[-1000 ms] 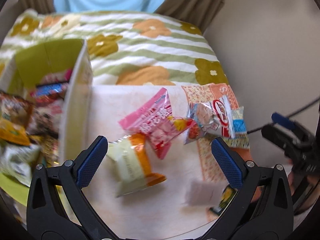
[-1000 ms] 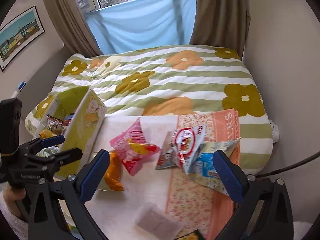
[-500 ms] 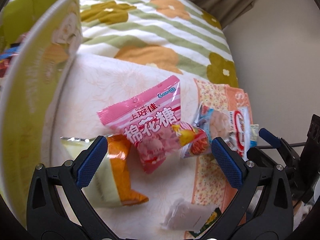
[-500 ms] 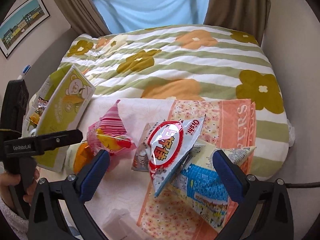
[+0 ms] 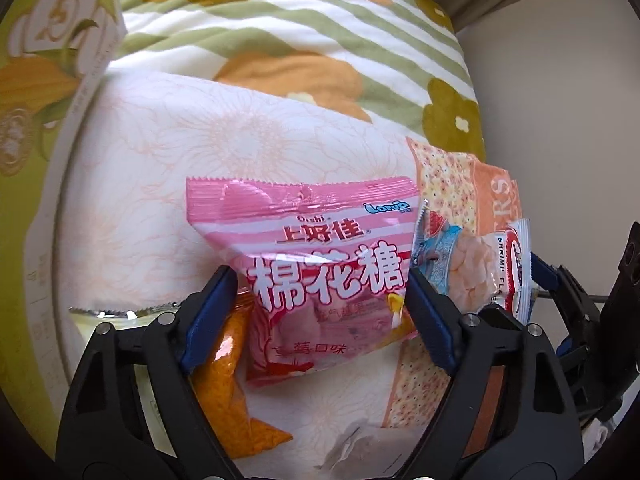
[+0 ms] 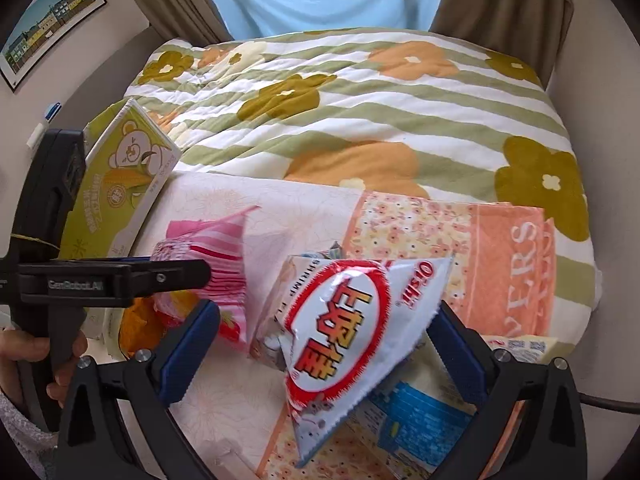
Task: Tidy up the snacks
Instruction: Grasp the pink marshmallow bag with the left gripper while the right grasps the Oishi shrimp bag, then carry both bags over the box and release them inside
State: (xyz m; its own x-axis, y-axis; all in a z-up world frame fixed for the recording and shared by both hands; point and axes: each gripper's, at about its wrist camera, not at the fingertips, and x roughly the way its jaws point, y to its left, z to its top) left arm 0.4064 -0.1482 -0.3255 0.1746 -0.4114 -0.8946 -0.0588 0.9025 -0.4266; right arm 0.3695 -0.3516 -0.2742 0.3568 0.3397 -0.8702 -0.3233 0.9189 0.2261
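Note:
A pink marshmallow bag (image 5: 320, 264) lies on a pale floral towel (image 5: 160, 160). My left gripper (image 5: 320, 312) straddles it with the jaws closing. The pads stand at the bag's two sides, and a sliver of an orange and cream bag (image 5: 224, 360) still shows beside the left pad. In the right wrist view one of the left gripper's fingers (image 6: 168, 276) lies across the pink bag (image 6: 220, 240). My right gripper (image 6: 320, 344) is open over a white and red shrimp-chip bag (image 6: 352, 320), whose sides its pads do not touch.
A green carton with a bear print (image 6: 128, 168) stands at the left. A blue and cream bag (image 6: 420, 412) lies under the shrimp-chip bag, on a peach towel (image 6: 500, 248). A small white packet (image 5: 352, 444) sits near the front. A flowered quilt (image 6: 360, 100) covers the bed.
Both grippers came down close over the snacks. The left jaws narrowed from wide open to the sides of the pink bag. The right jaws kept their width.

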